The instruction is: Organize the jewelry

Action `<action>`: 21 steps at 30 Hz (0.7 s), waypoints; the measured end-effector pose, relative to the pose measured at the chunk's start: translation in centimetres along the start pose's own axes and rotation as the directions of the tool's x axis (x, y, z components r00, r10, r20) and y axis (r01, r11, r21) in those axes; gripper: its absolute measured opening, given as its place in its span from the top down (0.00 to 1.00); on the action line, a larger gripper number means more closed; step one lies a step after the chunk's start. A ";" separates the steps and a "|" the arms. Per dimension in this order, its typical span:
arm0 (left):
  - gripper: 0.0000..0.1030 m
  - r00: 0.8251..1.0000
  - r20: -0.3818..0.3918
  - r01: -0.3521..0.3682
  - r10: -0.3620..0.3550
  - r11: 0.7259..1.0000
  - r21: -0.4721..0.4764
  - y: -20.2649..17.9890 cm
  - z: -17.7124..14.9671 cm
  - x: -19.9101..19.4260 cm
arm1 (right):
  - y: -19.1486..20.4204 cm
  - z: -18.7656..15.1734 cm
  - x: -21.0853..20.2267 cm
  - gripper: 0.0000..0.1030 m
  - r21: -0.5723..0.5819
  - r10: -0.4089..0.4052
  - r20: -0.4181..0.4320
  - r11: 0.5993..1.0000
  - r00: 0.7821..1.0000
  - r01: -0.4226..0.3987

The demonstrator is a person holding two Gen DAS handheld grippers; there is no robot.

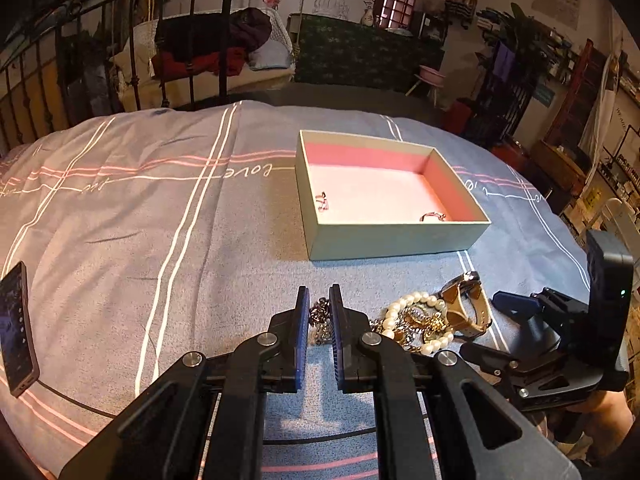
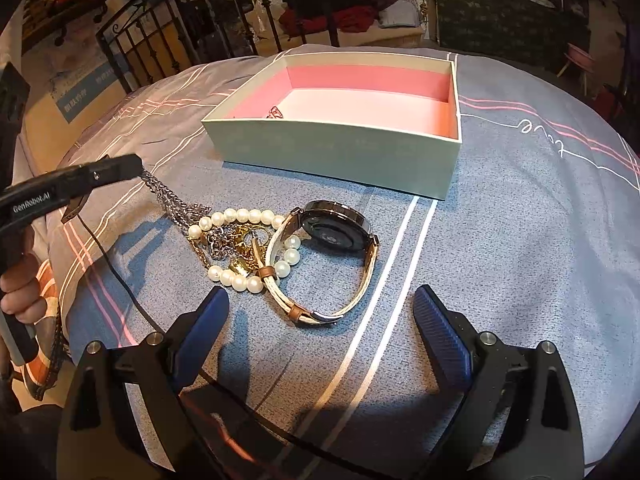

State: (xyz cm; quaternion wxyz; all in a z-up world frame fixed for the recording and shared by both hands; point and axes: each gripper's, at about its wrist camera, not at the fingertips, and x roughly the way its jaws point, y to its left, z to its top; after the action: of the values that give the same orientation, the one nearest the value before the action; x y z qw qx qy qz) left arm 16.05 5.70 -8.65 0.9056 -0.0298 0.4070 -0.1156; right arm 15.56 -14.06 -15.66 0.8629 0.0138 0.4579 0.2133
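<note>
A pale green box (image 1: 394, 238) with a pink inside sits on the bed; it also shows in the right wrist view (image 2: 332, 148). Small pieces (image 1: 322, 202) and a ring (image 1: 432, 216) lie in it. A jewelry pile lies in front: a pearl bracelet (image 2: 240, 216), gold pieces (image 2: 242, 266), a watch (image 2: 340, 232) with a pale strap. My left gripper (image 1: 319, 312) is shut on a silver chain (image 1: 318, 316), which runs taut from its tip (image 2: 136, 170) to the pile (image 2: 176, 204). My right gripper (image 2: 320, 312) is open, just short of the watch strap.
A dark phone (image 1: 16, 328) lies on the bed at far left. The striped blue-grey bedspread (image 1: 160, 220) covers the whole surface. An iron bed frame (image 1: 136, 40) and cluttered furniture stand behind.
</note>
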 end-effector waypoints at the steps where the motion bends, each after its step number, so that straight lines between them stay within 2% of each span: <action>1: 0.99 1.000 0.017 0.020 -0.020 1.000 -0.007 0.0 0.4 -0.6 | 0.0 0.0 0.0 0.10 0.000 0.001 0.001 1.000 1.000 -0.001; 5: 0.99 0.996 0.087 0.028 -0.029 1.000 0.011 -0.8 2.0 -2.7 | 0.0 0.1 0.0 0.10 -0.003 0.002 0.006 1.000 1.000 -0.002; 8: 0.99 0.995 0.096 0.010 -0.013 0.999 0.030 -1.3 2.5 -2.8 | -0.1 0.2 -0.1 0.10 -0.003 0.000 0.016 1.000 1.000 0.000; 12: 0.99 0.999 0.053 0.006 -0.007 1.000 0.025 -1.3 1.8 -1.6 | -0.2 0.9 -0.3 0.10 -0.003 0.004 0.029 1.000 1.000 -0.004; 14: 0.99 1.000 0.022 -0.002 0.002 1.000 0.024 -1.3 1.3 -0.6 | -0.1 1.5 0.4 0.10 -0.024 0.003 0.013 1.000 1.000 -0.002; 17: 0.99 1.000 -0.020 -0.001 0.001 1.000 0.006 -0.9 0.3 0.6 | -0.2 2.3 1.8 0.10 -0.010 0.043 -0.017 0.999 0.999 -0.043; 18: 0.99 0.999 -0.033 0.006 -0.006 1.000 0.000 -0.7 0.0 0.9 | -0.2 2.4 2.1 0.13 -0.008 0.052 -0.018 0.999 0.998 -0.052; 19: 0.99 0.999 -0.043 0.007 -0.007 1.000 -0.005 -0.7 -0.3 1.1 | -0.2 2.5 2.3 0.31 -0.007 0.054 -0.024 0.999 0.998 -0.054; 21: 0.99 0.998 -0.059 0.005 -0.005 1.000 -0.005 -0.6 -0.9 1.4 | -0.5 2.3 2.1 0.45 0.007 0.059 -0.016 0.998 0.998 -0.058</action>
State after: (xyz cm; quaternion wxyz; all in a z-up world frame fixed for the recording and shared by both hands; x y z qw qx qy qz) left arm 16.23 4.83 -10.21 0.8929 -0.0298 0.4337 -0.1175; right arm 18.60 -13.29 -16.03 0.8525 0.0282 0.4649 0.2371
